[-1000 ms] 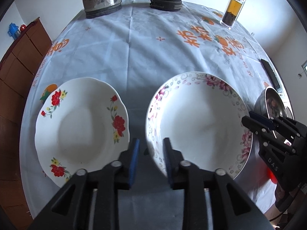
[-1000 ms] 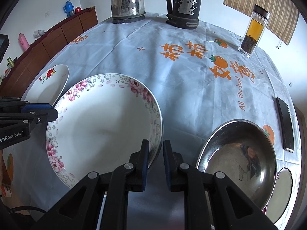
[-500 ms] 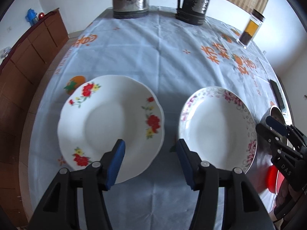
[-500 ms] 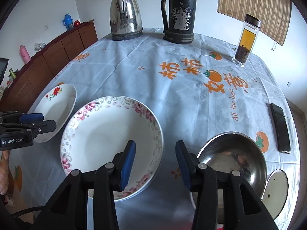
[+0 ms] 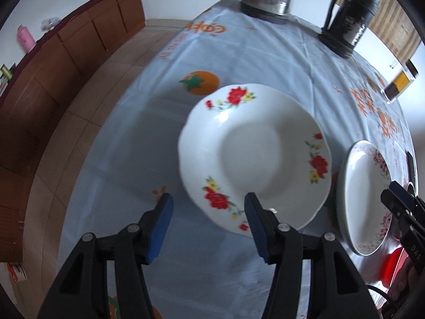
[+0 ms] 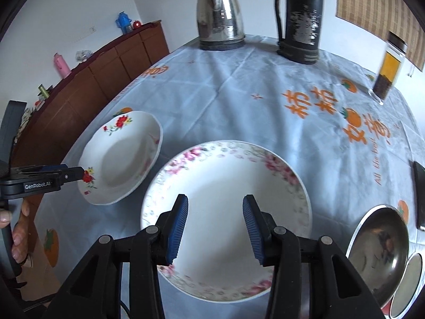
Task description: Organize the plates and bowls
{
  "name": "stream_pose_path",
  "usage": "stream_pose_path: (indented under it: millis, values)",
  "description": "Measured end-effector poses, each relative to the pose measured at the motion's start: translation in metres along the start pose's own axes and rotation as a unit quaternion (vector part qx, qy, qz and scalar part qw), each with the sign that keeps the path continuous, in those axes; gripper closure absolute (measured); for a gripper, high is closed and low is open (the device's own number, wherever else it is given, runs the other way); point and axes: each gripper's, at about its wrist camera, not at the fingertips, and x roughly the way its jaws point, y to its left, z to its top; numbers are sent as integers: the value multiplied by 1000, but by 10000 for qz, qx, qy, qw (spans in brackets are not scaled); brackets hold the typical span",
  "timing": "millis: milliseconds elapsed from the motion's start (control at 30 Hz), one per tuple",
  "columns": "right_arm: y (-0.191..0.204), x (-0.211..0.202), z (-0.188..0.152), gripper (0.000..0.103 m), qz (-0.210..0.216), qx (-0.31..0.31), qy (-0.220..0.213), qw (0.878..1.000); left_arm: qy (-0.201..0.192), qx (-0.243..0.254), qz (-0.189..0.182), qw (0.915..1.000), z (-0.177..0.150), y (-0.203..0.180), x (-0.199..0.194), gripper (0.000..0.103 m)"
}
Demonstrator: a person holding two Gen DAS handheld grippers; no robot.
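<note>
Now both tongs hang spread wide over the table [image 6: 239, 85], gripping nothing. The left tongs [image 5: 208, 224] sit low at the near edge of the red-flowered plate [image 5: 252, 156], whose rim reaches in over the right-hand pad while the other pad stands over bare cloth. The right tongs [image 6: 215, 230] hover above the pink-flowered plate [image 6: 225, 183], its white middle showing between the two blue pads.

From the left camera the pink-flowered plate [image 5: 366, 202] is only a sliver to the right of the tongs, partly cut off by the black tip of the right tongs [image 5: 398, 202]. The right camera shows both plates whole, lying just beside each other, the red-flowered plate [image 6: 119, 159] to the left of its tongs with the left tongs [image 6: 77, 174] reaching its near rim.

Only the right camera catches the steel bowl [image 6: 377, 247] and the small round lid [image 6: 406, 284] beside it, at the right of its tongs, plus the dark phone [image 6: 419, 194] beyond them. Both views take in the kettle [image 6: 220, 24], black flask [image 6: 300, 18] and tea jar [image 6: 387, 71] far ahead.
</note>
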Motion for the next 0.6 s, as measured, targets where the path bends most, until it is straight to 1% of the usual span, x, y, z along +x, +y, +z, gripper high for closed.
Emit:
stream_pose_path:
  millis: [133, 267, 333, 400, 600]
  values:
    - [15, 10, 14, 59, 152, -48, 37, 9999, -12, -96, 38, 9999, 2, 12, 4, 47]
    - [31, 24, 28, 60, 206, -186, 98, 9996, -1, -153, 28, 9999, 8, 19, 10, 47]
    - [37, 32, 35, 63, 235, -219, 156, 9994, 6, -162, 10, 9999, 11, 21, 13, 47]
    - [42, 40, 39, 68, 255, -266, 227, 9991, 29, -144, -39, 9999, 14, 22, 15, 48]
    - [61, 59, 51, 68, 244, -502, 382, 9977, 21, -65, -115, 9999, 20, 21, 19, 49]
